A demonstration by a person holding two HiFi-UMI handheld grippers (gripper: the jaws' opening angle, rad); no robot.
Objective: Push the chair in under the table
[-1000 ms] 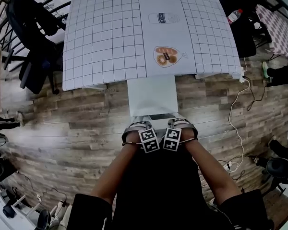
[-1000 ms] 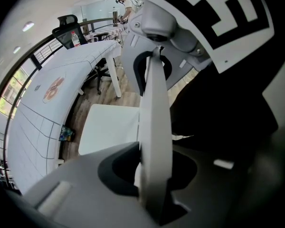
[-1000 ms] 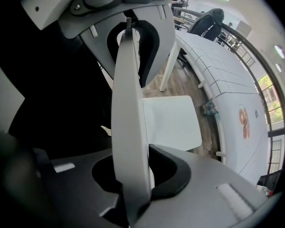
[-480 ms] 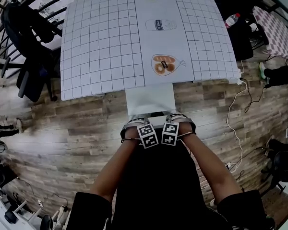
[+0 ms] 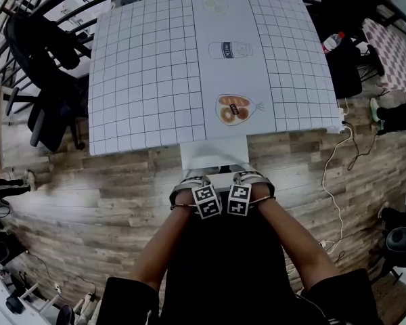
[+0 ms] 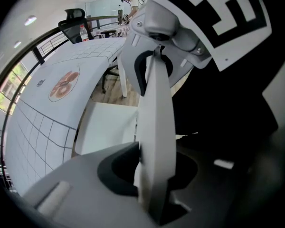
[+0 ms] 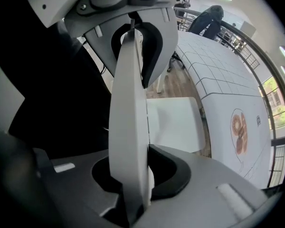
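Observation:
The white chair's seat (image 5: 213, 156) shows as a short strip between the table edge and my hands. The rest of the seat lies under the white gridded table (image 5: 149, 66). My left gripper (image 5: 191, 185) and right gripper (image 5: 252, 181) sit side by side on the top edge of the chair's backrest. In the left gripper view the thin white backrest (image 6: 154, 127) stands between the jaws of the left gripper (image 6: 152, 175), which are opening slightly. The right gripper (image 7: 133, 175) is shut on the backrest (image 7: 128, 118) too. Both views show the seat (image 6: 107, 127) (image 7: 175, 125) beyond it.
A black office chair (image 5: 47, 80) stands left of the table. A white cable (image 5: 335, 168) runs over the wooden floor on the right, near a bottle (image 5: 331, 41). Printed pictures of bread (image 5: 233, 108) and a milk carton (image 5: 230, 49) lie on the tabletop.
Both grippers have moved toward the table with the chair. More of the seat has slid under the tabletop, so less of it shows.

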